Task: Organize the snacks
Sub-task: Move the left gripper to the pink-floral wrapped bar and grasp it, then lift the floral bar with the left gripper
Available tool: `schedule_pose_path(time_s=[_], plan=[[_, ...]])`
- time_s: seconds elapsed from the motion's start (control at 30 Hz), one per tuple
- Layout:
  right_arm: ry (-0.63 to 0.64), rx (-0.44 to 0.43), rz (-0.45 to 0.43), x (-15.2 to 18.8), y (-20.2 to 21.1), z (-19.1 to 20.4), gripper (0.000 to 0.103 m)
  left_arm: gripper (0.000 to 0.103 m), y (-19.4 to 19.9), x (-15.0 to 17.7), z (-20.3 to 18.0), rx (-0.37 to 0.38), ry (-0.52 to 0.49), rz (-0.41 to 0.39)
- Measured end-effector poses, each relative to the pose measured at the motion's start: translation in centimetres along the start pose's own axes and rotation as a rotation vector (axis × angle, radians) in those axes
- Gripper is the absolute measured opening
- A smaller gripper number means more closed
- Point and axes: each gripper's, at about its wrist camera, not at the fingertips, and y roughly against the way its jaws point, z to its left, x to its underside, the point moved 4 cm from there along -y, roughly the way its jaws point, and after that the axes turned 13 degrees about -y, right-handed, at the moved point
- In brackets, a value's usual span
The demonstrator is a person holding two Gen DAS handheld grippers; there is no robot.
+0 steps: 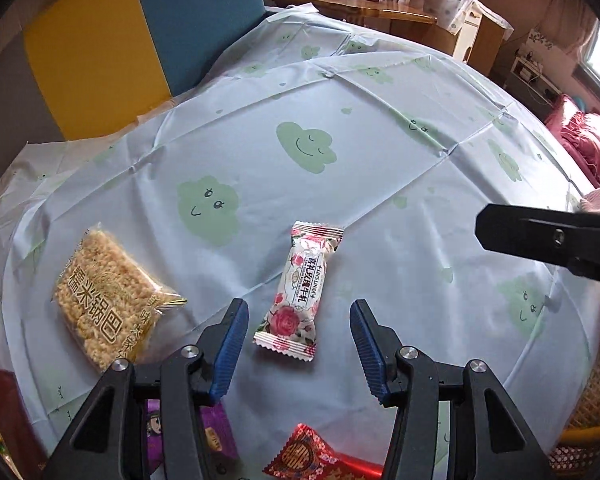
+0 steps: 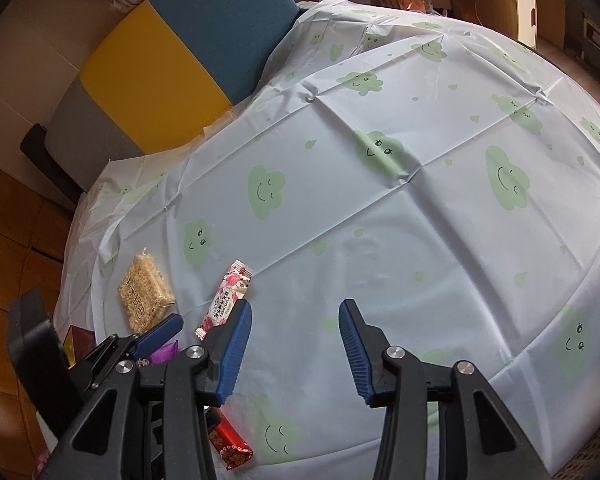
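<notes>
A floral pink-and-white candy pack (image 1: 296, 288) lies flat on the cloud-print tablecloth (image 1: 400, 168). My left gripper (image 1: 299, 306) hangs over its near half, open, with the blue pads on either side and not touching it. To the left lies a clear pack of yellow rice crackers (image 1: 108, 296). A purple pack (image 1: 216, 436) and a red patterned pack (image 1: 312, 456) sit under the gripper's body. My right gripper (image 2: 295, 305) stands open over bare cloth with nothing between its fingers. In its view the floral pack (image 2: 228, 300) lies left of its left finger, next to the crackers (image 2: 144, 296) and a blue finger (image 2: 160, 334) of the left gripper.
A yellow, blue and grey upholstered seat (image 1: 100, 60) stands against the table's far left. A wooden sideboard (image 1: 360, 8) with a tissue box is behind the table. Pink cushions (image 1: 588, 144) lie at the right. A black part of the right gripper (image 1: 548, 240) juts in.
</notes>
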Motion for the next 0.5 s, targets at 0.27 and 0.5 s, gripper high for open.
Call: schedule_pose_path(time_s=[0.27, 0.5], plan=[[-0.022, -0.016, -0.002, -0.2, 0.2, -0.2, 0.046, 0.052, -1.9, -0.9, 0.1, 0.031, 0.018, 0.029], [-0.027, -0.015, -0.003, -0.3, 0.2, -0.4, 0.046, 0.019, -1.4, -0.8, -0.9, -0.034, -0.015, -0.003]])
